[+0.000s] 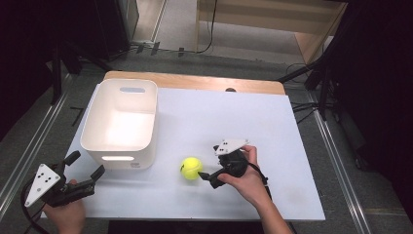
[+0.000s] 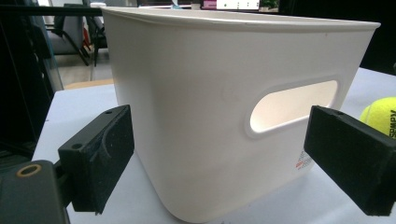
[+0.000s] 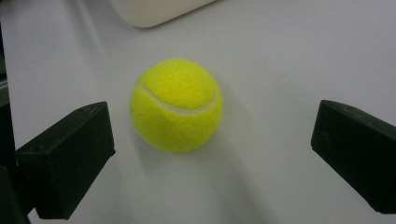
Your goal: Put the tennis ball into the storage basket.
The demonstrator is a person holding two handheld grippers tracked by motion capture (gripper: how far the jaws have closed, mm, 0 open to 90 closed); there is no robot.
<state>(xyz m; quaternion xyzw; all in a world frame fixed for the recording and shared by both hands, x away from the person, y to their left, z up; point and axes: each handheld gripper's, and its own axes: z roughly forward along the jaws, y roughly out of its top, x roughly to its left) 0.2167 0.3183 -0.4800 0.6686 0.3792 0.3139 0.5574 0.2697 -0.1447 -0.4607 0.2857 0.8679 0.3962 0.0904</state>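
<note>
A yellow tennis ball (image 1: 191, 168) lies on the white tabletop (image 1: 234, 117), just right of a white plastic bin (image 1: 119, 122) with handle slots. My right gripper (image 1: 210, 163) is open right beside the ball, jaws pointing left at it. In the right gripper view the ball (image 3: 175, 105) rests a little ahead of the wide-apart jaws, nearer the left one, and untouched. My left gripper (image 1: 86, 165) is open at the table's front left corner. In the left gripper view the bin's near wall (image 2: 210, 107) stands close ahead, and the ball (image 2: 380, 114) peeks in at the right.
The bin looks empty from above. A wooden strip (image 1: 195, 80) runs along the table's far edge. Metal rails (image 1: 336, 151) and dark stands flank the table on the floor. Open white surface lies right of the ball and behind it.
</note>
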